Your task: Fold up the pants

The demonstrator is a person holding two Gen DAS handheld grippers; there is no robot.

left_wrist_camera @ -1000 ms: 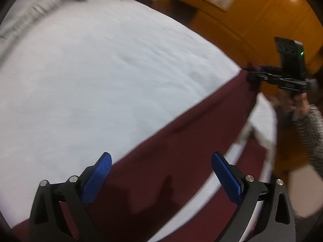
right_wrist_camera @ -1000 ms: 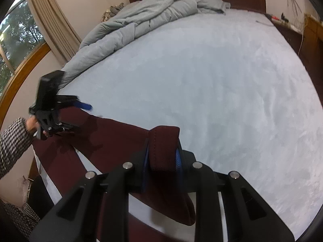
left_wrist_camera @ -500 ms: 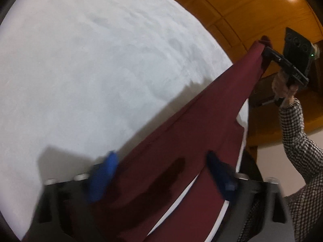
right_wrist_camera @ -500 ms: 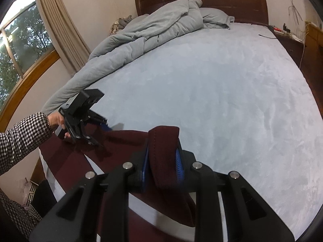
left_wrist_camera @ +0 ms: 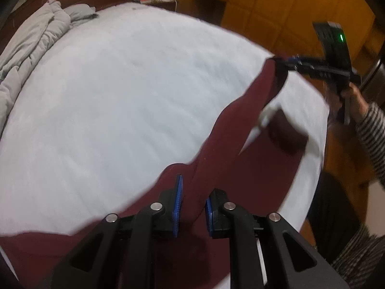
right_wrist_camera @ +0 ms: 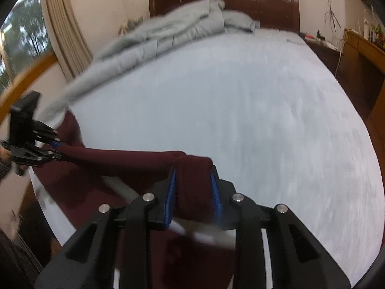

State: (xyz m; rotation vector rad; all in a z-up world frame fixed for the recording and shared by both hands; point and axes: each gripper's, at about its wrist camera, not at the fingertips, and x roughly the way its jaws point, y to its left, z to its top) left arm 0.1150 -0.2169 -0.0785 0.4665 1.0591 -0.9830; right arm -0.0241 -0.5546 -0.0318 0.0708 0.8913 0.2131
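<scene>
1. A rumpled grey quilted duvet [right_wrist_camera: 168,33] lies heaped along the left side of the bed, up to the dark wooden headboard [right_wrist_camera: 264,2].
2. The left hand-held gripper [left_wrist_camera: 192,207] has its blue-padded fingers closed nearly together on a fold of the dark maroon fabric pants [left_wrist_camera: 231,149], pinching the cloth between them near the bed's near edge.
3. Those pants stretch in a raised band from the left hand-held gripper to the right one, with the rest of the cloth draped over the near edge of the bed; a white stripe shows along it.
4. The pale blue-white bed sheet [right_wrist_camera: 240,101] is bare across the middle and far side of the bed.
5. The right hand-held gripper [right_wrist_camera: 192,192] is likewise closed on a bunched fold of the pants, cloth filling the gap between its blue pads.
6. An orange wooden wardrobe [left_wrist_camera: 300,12] stands beyond the bed's right edge.
</scene>
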